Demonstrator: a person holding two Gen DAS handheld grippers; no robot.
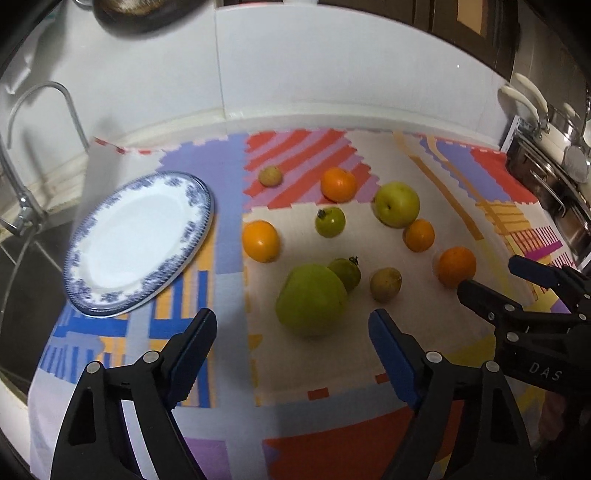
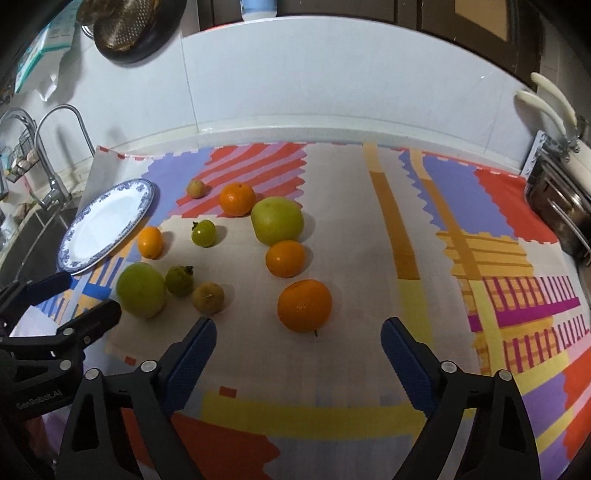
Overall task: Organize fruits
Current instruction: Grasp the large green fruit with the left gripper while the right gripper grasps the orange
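Observation:
Several oranges, green fruits and small brownish fruits lie loose on a colourful patterned cloth (image 1: pixel 369 369). A blue-rimmed white plate (image 1: pixel 192 192) (image 2: pixel 144 192) sits bare at the left. My left gripper (image 1: pixel 291 321) is open, and a large green fruit (image 1: pixel 312 299) sits just past its fingertips, untouched. My right gripper (image 2: pixel 299 326) is open too, with a big orange (image 2: pixel 304 304) right ahead of its tips and no contact. Each gripper shows in the other's view: right gripper (image 1: pixel 491 275), left gripper (image 2: pixel 88 293).
A sink with a curved faucet (image 1: pixel 40 110) (image 2: pixel 59 122) borders the cloth on the left. A metal rack with pans (image 1: pixel 554 177) (image 2: pixel 561 206) stands at the right edge. A white tiled wall (image 2: pixel 332 74) closes the back, with a dark pan (image 2: pixel 133 29) hanging on it.

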